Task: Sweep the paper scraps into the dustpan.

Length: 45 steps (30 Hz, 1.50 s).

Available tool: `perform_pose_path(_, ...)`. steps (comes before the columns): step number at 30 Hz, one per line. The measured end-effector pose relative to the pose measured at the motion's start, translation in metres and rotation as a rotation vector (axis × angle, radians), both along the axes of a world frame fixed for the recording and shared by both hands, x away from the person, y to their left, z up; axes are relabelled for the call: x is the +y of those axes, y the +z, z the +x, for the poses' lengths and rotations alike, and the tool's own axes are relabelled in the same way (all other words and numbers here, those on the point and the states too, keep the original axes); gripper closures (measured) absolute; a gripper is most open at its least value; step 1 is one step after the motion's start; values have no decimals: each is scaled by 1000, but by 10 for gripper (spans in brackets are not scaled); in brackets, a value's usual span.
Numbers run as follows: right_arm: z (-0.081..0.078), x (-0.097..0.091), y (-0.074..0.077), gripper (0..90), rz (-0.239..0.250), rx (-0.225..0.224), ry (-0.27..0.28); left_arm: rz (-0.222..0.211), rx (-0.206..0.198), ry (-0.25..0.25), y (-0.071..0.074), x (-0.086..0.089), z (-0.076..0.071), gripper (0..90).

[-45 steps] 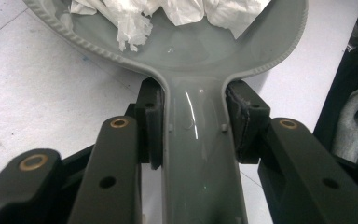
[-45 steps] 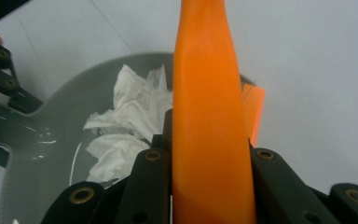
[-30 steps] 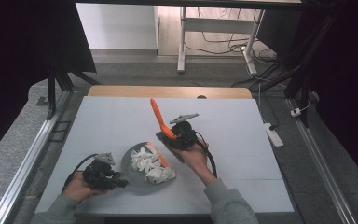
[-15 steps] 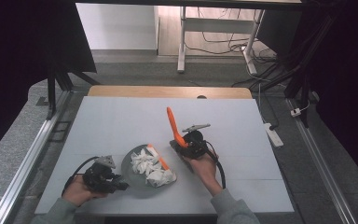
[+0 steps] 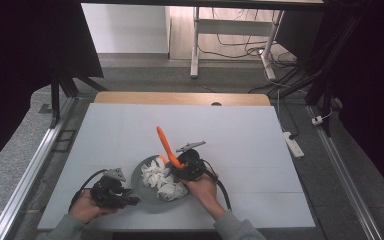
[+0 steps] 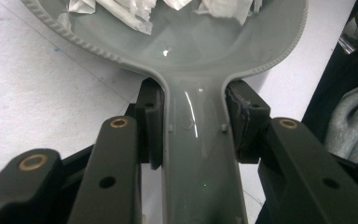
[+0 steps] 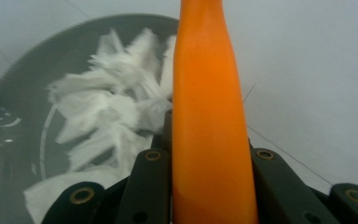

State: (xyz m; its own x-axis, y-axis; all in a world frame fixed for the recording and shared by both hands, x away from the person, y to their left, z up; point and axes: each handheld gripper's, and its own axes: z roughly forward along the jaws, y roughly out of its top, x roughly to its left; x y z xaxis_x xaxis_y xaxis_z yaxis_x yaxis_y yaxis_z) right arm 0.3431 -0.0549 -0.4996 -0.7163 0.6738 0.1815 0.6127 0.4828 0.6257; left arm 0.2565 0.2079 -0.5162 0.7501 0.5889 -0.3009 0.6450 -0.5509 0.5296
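A grey pan [image 5: 143, 187] with a ribbed rim lies on the white table near its front edge, and crumpled white paper pieces [image 5: 161, 179] lie in it. My left gripper [image 5: 125, 200] is shut on the pan's handle [image 6: 196, 140], with the pan's bowl [image 6: 191, 46] and paper [image 6: 126, 16] just beyond the jaws. My right gripper [image 5: 180, 167] stands at the pan's right rim, shut on an orange utensil [image 5: 166, 146] that slants up and away to the left. In the right gripper view the orange utensil [image 7: 209, 116] rises between the jaws, with the pan [image 7: 23, 93] and paper [image 7: 107, 107] to its left.
The white table top [image 5: 260, 145] stretches wide behind and to both sides of the pan. A wooden strip [image 5: 180, 98] runs along the far edge. A power strip [image 5: 291, 143] lies just off the table's right side. A grey sleeve [image 6: 354, 121] shows beside the left gripper.
My right gripper, holding the orange utensil, swung right and has come back left and nearer, down to the pan's right rim. The left gripper and pan have stayed put.
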Motion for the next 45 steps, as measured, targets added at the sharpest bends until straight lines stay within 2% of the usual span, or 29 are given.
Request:
perform_pose_path(6, -11, 30, 5, 770, 28, 0, 65, -3, 0, 0, -1, 0, 0, 610)
perform_pose_path(9, -15, 36, 9, 771, 37, -17, 92, -7, 1, 0, -2, 1, 0, 611)
perform_pose_path(15, -7, 15, 22, 771, 83, -29, 45, -11, 4, -2, -4, 1, 1, 610)
perform_pose_path(23, -1, -13, 33, 770, 116, -45, 4, -14, 3, 1, -5, 1, 1, 610)
perform_pose_path(36, 4, -28, 32, 771, 129, -51, -20, -23, -18, 0, -5, 2, 1, 611)
perform_pose_path(45, 4, -41, 35, 771, 153, -66, -33, -37, -39, 18, -3, 3, 0, 611)
